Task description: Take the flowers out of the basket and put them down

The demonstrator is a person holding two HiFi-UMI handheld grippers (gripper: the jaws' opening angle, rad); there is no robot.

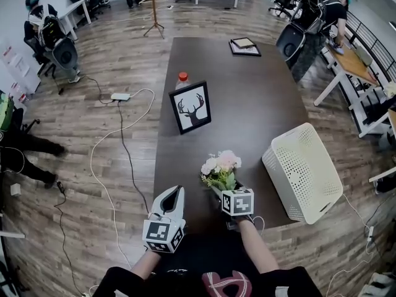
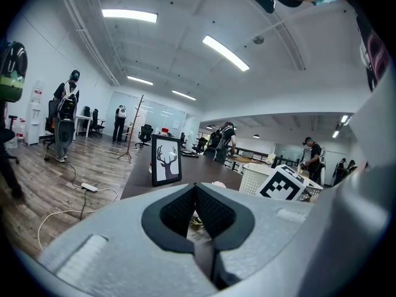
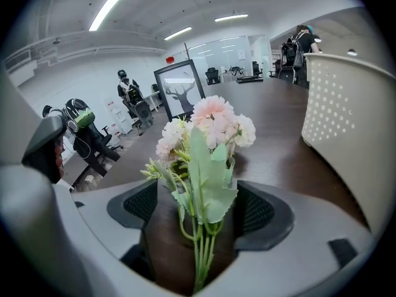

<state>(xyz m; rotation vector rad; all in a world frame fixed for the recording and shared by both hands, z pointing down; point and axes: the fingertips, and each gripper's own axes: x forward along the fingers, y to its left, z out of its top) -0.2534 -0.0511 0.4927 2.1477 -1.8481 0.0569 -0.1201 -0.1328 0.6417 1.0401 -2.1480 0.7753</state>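
A small bunch of pink and white flowers (image 1: 221, 164) with green leaves rests on the dark table (image 1: 247, 104) near its front edge. Its stems (image 3: 199, 252) point back between the jaws of my right gripper (image 3: 199, 209). That gripper (image 1: 224, 189) is open, its pads standing clear of the stems on both sides. The white perforated basket (image 1: 303, 172) lies on its side at the right, its wall (image 3: 346, 116) close beside the flowers (image 3: 207, 129). My left gripper (image 1: 175, 190) hovers left of the flowers, shut and holding nothing (image 2: 195, 187).
A framed deer picture (image 1: 191, 107) stands mid-table with a red-capped bottle (image 1: 182, 79) behind it. Flat frames (image 1: 244, 46) lie at the far end. Cables and a power strip (image 1: 120, 96) run on the wooden floor at left. People and office chairs stand around the room.
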